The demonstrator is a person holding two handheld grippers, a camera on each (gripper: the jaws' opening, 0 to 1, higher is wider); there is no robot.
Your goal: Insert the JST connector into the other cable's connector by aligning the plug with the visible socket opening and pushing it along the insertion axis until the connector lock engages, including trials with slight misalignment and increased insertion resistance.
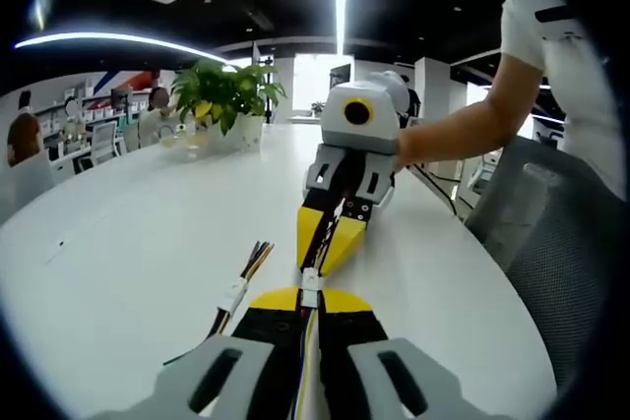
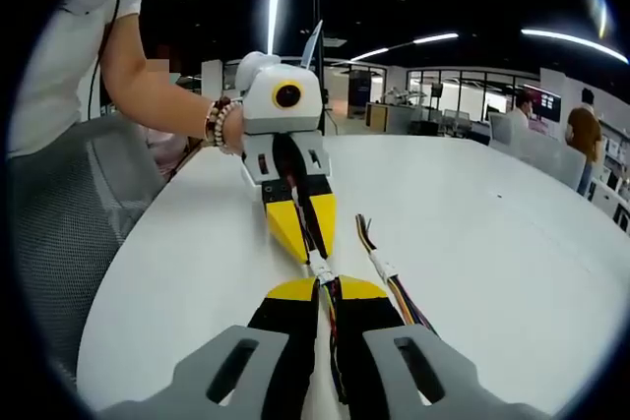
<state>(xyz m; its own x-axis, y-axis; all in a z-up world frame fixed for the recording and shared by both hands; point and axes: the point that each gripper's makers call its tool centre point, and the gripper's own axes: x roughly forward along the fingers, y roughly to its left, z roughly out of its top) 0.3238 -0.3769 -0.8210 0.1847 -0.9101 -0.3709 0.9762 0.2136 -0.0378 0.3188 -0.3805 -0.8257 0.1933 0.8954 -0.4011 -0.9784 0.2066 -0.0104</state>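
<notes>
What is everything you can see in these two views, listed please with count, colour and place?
Joined white connectors: one pair, between the two grippers' tips, above the table.
Spare cable: one, multicoloured wires with a white connector, lying on the table beside the grippers.
Table: one, white, curved edge.
Potted plant: one, green, far end of table.
Mesh chair: one, grey, at the table edge.
People in background: a few, far side of the room.
Person's forearm: beaded bracelet at the wrist.
Left gripper: yellow-tipped, shut on its cable.
Right gripper: yellow-tipped, shut on its cable.
</notes>
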